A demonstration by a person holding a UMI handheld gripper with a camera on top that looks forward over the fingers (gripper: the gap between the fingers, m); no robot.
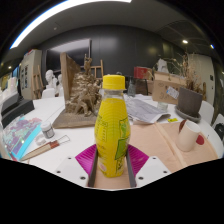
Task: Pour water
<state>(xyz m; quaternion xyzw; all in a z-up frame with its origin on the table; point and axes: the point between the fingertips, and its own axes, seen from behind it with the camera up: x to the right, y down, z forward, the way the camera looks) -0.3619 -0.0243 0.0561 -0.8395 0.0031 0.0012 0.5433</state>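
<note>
A clear plastic bottle with a yellow screw cap and a bright yellow-green label stands upright between the two fingers of the gripper, right in the middle of the near scene. Its lower body sits down between the magenta pads, which flank it closely on the left and right. Whether the pads actually press on the bottle or leave a thin gap cannot be told from this view, so the grip itself is uncertain.

The bottle's base is hidden between the fingers, so it is unclear whether it rests on the pale table or is lifted off it.

To the right, near the fingers, stands a white paper cup, apart from the bottle. To the left lies a flat bluish packet with a small dark-capped tube beside it. Farther back on the left rises a wooden model structure, and scattered papers lie beyond the bottle on the right.
</note>
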